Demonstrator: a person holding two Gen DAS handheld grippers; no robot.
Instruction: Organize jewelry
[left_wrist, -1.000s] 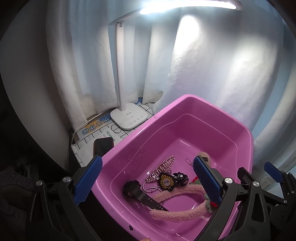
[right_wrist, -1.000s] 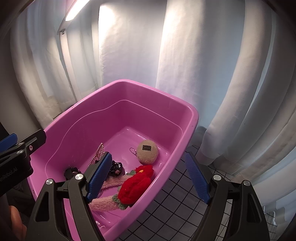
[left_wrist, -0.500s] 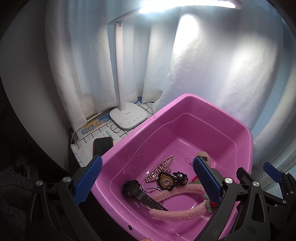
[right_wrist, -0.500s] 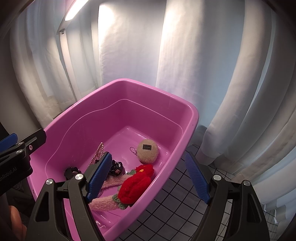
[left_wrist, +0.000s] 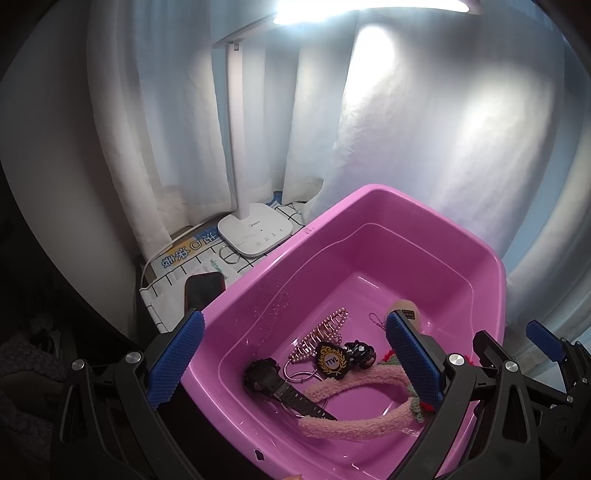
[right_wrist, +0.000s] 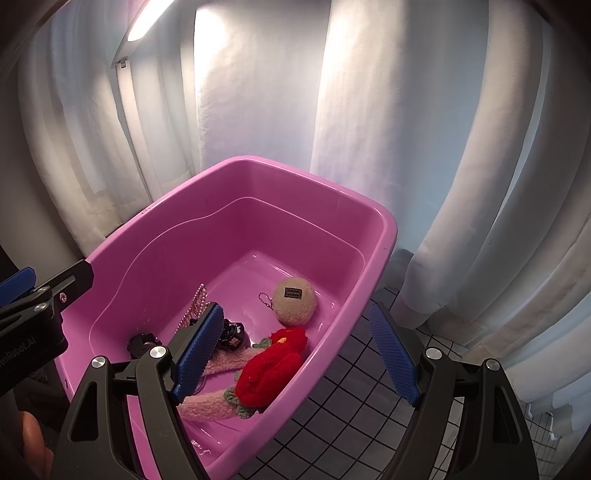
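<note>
A pink plastic tub (left_wrist: 424, 221) (right_wrist: 384, 236) holds the accessories. In the left wrist view a black watch (left_wrist: 273, 384), a pearl hair comb (left_wrist: 325, 332), a black badge keychain (left_wrist: 330, 361), a black clip (left_wrist: 358, 352) and a fuzzy pink headband (left_wrist: 351, 417) lie on its floor. The right wrist view shows a beige pom-pom keychain (right_wrist: 295, 301) and a red plush flower (right_wrist: 273, 365) on the headband. My left gripper (left_wrist: 295, 362) is open and empty above the tub's near left corner. My right gripper (right_wrist: 299, 354) is open and empty above its near right rim.
A white desk lamp base (left_wrist: 255, 232) stands left of the tub on a checked cloth, with a dark phone (left_wrist: 203, 291), a thin ring (left_wrist: 229, 254) and a printed card (left_wrist: 181, 254). White curtains (right_wrist: 406, 129) hang close behind. A grid-pattern surface (right_wrist: 354, 424) lies right of the tub.
</note>
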